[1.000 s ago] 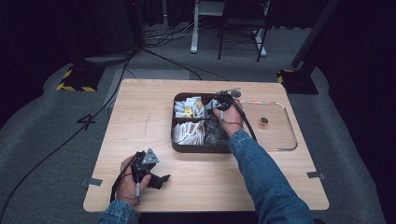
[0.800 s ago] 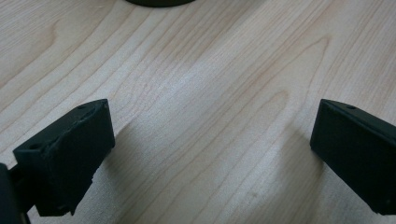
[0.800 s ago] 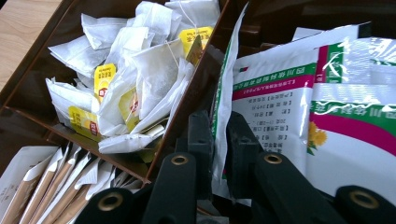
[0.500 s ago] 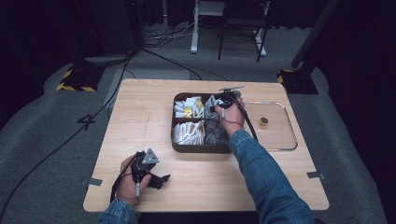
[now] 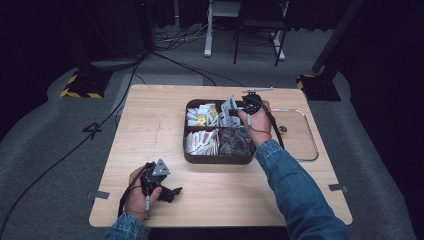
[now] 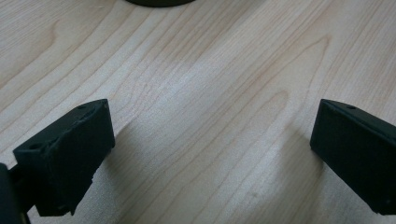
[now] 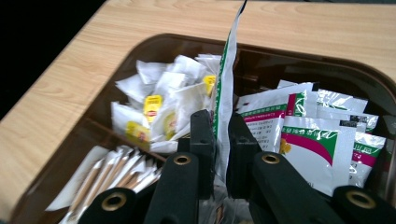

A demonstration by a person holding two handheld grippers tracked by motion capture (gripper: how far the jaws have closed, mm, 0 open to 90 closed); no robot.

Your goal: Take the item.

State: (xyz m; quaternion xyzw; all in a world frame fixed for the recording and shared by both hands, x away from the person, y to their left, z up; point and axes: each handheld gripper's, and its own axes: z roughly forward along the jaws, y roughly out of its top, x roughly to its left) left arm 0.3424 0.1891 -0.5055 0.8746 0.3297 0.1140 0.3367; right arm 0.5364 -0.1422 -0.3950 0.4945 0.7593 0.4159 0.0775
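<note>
Now my right gripper (image 7: 219, 140) pinches a white packet (image 7: 229, 74) above the tray (image 7: 140, 46); my left gripper (image 6: 210, 154) stays spread over the bare surface (image 6: 210, 70).

Dark brown tray (image 5: 218, 159) on pale wood table (image 5: 150, 130); white sachet (image 7: 226, 88), green-and-magenta trim; yellow-tagged teabags (image 7: 154, 105).

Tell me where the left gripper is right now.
In the high view, the left gripper rests open on the table near its front-left corner, held in the person's left hand, well short of the brown tray.

Sachets (image 5: 230, 106) in tray (image 5: 216, 159), lid (image 5: 300, 145) right
</note>
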